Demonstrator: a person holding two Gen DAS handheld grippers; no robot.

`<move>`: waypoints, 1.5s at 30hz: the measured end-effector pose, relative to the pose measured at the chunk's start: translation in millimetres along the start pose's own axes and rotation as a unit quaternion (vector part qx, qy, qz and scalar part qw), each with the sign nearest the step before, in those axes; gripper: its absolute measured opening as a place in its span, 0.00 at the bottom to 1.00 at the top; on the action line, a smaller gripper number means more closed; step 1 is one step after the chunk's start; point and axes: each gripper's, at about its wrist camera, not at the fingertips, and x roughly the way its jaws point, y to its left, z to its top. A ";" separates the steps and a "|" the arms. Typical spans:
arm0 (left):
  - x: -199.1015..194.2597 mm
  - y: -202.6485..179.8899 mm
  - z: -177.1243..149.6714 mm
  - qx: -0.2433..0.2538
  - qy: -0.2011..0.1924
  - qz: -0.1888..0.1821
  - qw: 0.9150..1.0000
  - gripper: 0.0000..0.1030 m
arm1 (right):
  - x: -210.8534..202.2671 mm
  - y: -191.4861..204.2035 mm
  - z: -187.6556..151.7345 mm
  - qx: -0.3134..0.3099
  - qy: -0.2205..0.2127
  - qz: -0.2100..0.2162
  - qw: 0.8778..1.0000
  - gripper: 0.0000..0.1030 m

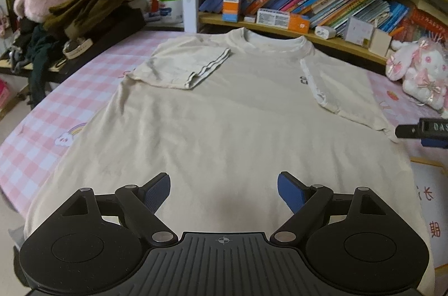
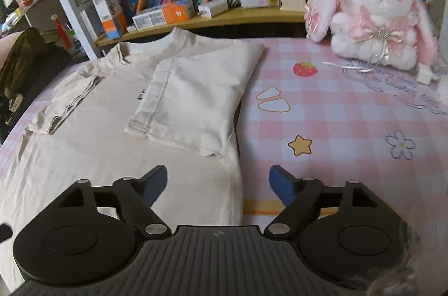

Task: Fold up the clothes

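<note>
Left tongs point(image 1: 223, 191) and right tongs point(image 2: 217, 184): black linkage arms, silver pivot screws, blue ribbed pads point(image 1: 158, 191), round black housings, ridged grey base plate marked with a crosshair, lower centre.

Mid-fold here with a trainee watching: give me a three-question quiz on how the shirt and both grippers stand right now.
1. True or false: both sleeves of the beige T-shirt are folded inward over its body.
2. Multiple choice: the left gripper is A) shut on the hem, B) open above the shirt's lower part, C) shut on a sleeve.
3. Fill in: the right gripper hangs open over the shirt's side edge, and the ___ toy sits beyond it on the pink checked sheet.

Key: 1 true; 2 B; 3 plush rabbit.
</note>
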 end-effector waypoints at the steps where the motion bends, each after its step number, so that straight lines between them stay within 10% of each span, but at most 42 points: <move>1: 0.2 1.6 0.9 0.001 -0.002 -0.004 1.000 0.84 | -5.8 4.3 -4.2 -0.001 -0.004 -0.004 1.000 0.83; 10: -5.3 33.7 1.7 0.019 -0.023 -0.041 0.999 0.85 | -51.5 57.9 -56.2 0.023 -0.033 -0.048 0.998 1.00; 27: -34.5 139.1 -33.3 0.067 -0.021 -0.109 0.992 0.85 | -104.4 176.1 -159.9 0.065 -0.053 -0.134 0.987 1.00; 45: -47.5 184.6 -63.2 0.084 -0.060 -0.111 0.989 0.85 | -122.8 214.4 -205.2 0.048 -0.077 -0.207 0.974 1.00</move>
